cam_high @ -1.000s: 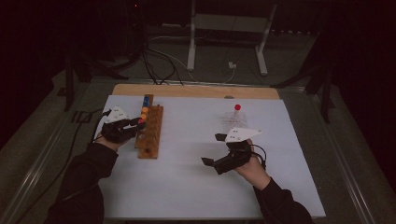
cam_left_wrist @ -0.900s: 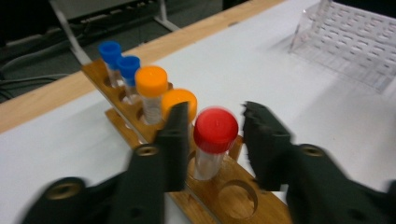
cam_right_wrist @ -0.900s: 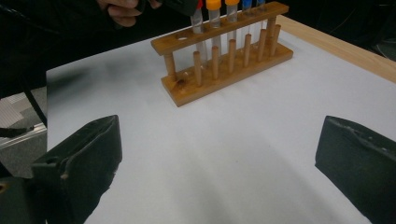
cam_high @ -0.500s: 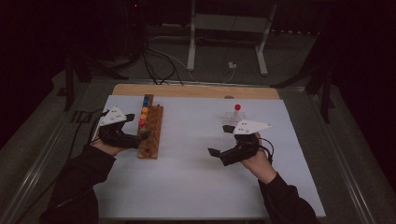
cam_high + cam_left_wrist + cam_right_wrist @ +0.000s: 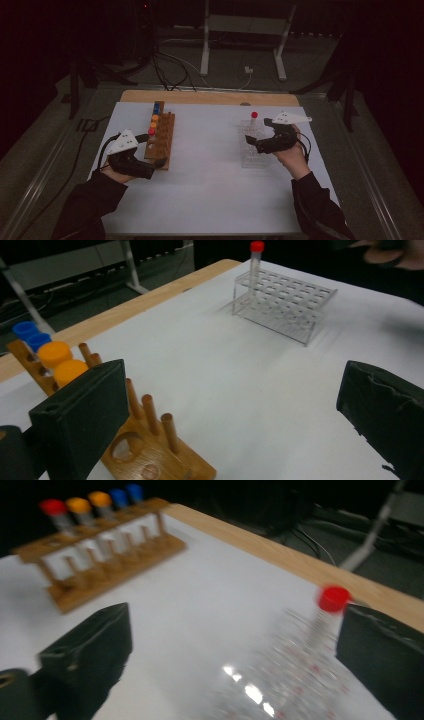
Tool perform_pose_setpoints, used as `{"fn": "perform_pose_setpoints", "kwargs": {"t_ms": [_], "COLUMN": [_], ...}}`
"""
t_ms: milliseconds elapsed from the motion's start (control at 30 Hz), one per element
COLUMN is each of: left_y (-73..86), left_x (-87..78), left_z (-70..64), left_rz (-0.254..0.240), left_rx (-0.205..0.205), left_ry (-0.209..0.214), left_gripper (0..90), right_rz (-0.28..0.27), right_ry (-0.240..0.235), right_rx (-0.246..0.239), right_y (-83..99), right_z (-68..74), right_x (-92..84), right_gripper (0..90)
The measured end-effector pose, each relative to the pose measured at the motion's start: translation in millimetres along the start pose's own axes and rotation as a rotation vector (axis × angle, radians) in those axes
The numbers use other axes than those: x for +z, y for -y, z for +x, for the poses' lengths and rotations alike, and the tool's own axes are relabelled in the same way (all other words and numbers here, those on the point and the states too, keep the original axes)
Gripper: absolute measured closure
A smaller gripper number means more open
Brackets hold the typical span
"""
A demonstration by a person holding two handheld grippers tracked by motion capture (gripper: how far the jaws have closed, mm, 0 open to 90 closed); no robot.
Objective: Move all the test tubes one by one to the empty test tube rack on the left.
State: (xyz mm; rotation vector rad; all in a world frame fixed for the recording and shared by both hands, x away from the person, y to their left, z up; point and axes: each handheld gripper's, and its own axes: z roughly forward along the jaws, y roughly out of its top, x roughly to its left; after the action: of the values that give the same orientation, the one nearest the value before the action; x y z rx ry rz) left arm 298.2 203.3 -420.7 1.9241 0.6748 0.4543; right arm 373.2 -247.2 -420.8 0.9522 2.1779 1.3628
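A wooden rack [image 5: 162,137] [image 5: 150,460] [image 5: 100,575] stands at the left with blue, orange and red-capped tubes [image 5: 151,131] in it. My left gripper [image 5: 152,149] [image 5: 230,405] is at the rack's near end. Its jaws have just been opening and now stand wide, with no tube between them. At the right, a clear rack [image 5: 252,150] [image 5: 285,302] [image 5: 300,680] holds one red-capped tube [image 5: 254,116] [image 5: 256,260] [image 5: 332,600] at its far corner. My right gripper [image 5: 255,136] [image 5: 235,640] hovers open over this rack, the tube just beside its right jaw.
A white sheet [image 5: 210,190] covers the table, with a wooden edge [image 5: 210,97] along the far side. Beyond it stand a metal frame [image 5: 245,25] and cables [image 5: 170,65] on the dark floor.
My left gripper let go of the red-capped tube in the wooden rack, opened and drew back toward the person. My right gripper moved away and to the right, up to the clear rack.
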Motion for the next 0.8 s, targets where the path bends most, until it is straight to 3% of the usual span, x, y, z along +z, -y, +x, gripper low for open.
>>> {"fn": "perform_pose_setpoints", "kwargs": {"t_ms": [133, 333, 400, 533, 800], "left_y": [2.1, 2.6, 2.7, 2.7, 2.8], "left_x": [-0.6, -1.2, -1.3, -1.6, -1.6], "left_z": [-0.2, -0.1, -0.5, 0.0, 0.3], "left_rz": [0.003, 0.003, 0.004, 0.003, 0.006], "left_rx": [-0.003, -0.009, -0.004, -0.010, -0.011], "left_ry": [0.001, 0.008, 0.004, 0.013, 0.013], "left_gripper": [1.3, 1.3, 1.3, 1.3, 1.3], "right_rz": [0.048, 0.088, 0.094, 0.115, 0.146], "right_ry": [0.072, 0.142, 0.154, 0.181, 0.195], "right_rx": [0.035, 0.057, 0.077, 0.094, 0.071], "right_y": [13.2, 21.1, 20.7, 19.1, 19.6], "right_z": [-16.4, -33.2, -39.0, -45.6, -47.8], "right_x": [13.9, 35.9, 42.8, 54.6, 69.8], "right_gripper": [9.9, 33.5, 42.7, 51.7, 70.6]}}
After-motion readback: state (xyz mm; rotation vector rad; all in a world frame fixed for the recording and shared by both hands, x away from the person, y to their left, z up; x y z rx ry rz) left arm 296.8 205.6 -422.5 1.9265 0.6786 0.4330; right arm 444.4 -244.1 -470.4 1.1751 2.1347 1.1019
